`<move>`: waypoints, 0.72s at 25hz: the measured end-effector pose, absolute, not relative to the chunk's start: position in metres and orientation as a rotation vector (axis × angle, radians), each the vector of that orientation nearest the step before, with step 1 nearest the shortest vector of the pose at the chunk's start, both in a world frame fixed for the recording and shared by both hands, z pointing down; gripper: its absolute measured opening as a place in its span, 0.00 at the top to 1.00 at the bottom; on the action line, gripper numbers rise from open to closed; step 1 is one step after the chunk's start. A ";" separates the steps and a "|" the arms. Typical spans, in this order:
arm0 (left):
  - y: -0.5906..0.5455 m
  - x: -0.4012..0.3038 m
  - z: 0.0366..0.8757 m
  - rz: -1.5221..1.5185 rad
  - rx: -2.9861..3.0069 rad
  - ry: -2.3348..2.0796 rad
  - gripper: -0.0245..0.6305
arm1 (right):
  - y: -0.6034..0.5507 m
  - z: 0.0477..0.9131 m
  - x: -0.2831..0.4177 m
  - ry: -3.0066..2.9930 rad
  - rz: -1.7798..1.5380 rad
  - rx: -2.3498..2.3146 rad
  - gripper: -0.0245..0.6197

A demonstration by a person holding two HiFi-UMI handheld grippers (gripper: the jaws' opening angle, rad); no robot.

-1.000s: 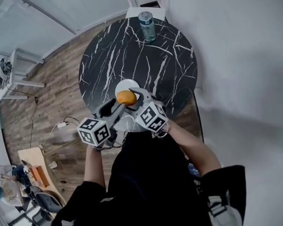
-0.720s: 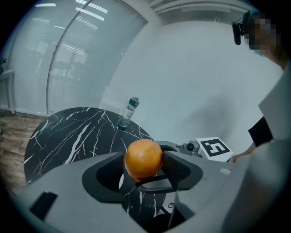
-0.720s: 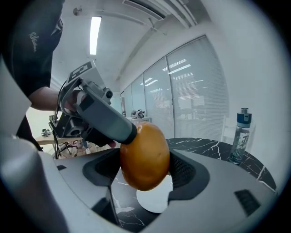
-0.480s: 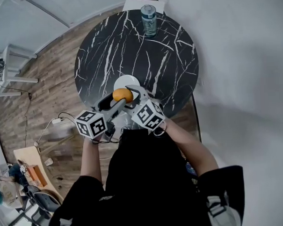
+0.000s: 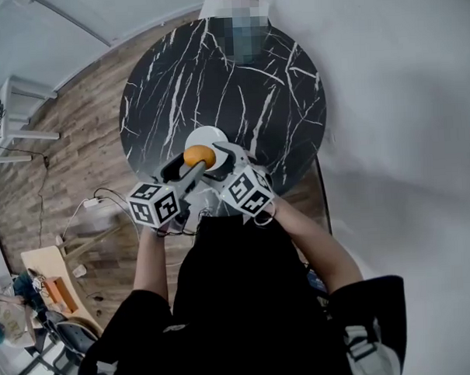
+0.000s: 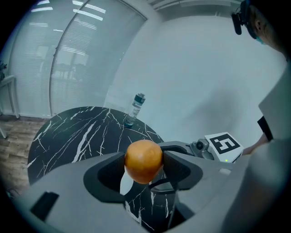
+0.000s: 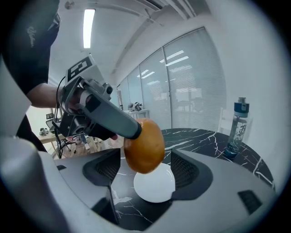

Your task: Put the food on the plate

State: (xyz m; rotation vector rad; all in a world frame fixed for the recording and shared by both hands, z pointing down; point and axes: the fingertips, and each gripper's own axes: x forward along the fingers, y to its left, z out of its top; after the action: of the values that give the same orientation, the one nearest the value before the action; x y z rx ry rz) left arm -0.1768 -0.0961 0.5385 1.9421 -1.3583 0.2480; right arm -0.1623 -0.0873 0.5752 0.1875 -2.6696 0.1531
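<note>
- The round black table with white marble veining [image 5: 278, 103] carries few things, so a straight descent is judged possible.
- The left tongs [image 6: 144, 159] are pinched on the round orange fruit [image 7: 144, 144], and a pad is seen against each of its sides. Their jaws have just been opening with the fruit between them, so the hold is judged light and jerks are best avoided.
- The right tongs [image 7: 146, 159] are spread. The fruit is framed between their jaws with a narrow gap on each side. They are judged useful as a guard against a roll, provided the fruit is not knocked.
- The small round white plate [image 7: 157, 186] lies on the near part of the table, directly beneath both tongs.
- The clear plastic bottle with a dark cap [image 7: 237, 125] stands near the far edge, well apart, and needs no attention.
- The fruit is held in the air over the plate and is not yet resting on it.
  - It is best lowered until the middle of the plate is touched, and only then should the left jaws be spread fully. A round fruit let go from a height is likely to roll over the shallow rim.
  - Both tongs are then best drawn back level, so that the fruit is not brushed.
</note>
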 end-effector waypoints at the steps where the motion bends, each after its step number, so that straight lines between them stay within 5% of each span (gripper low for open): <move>1: -0.097 -0.179 0.540 0.271 1.940 -1.373 0.57 | -0.087 0.579 -0.158 -2.661 0.165 0.191 0.47; 5: -0.100 -0.187 0.553 0.391 1.942 -1.416 0.57 | -0.093 0.593 -0.138 -2.622 0.216 0.230 0.50; 11: -0.105 -0.194 0.568 0.483 1.923 -1.435 0.57 | -0.113 0.599 -0.113 -2.591 0.257 0.347 0.87; 18: -0.110 -0.198 0.589 0.666 1.943 -1.461 0.57 | -0.130 0.609 -0.102 -2.557 0.313 0.444 0.89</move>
State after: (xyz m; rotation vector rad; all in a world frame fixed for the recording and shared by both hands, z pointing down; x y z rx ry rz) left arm -0.1978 -0.1098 0.5889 1.9434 -1.4613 0.6655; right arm -0.1022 -0.1302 0.6087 0.4445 -2.5575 0.3129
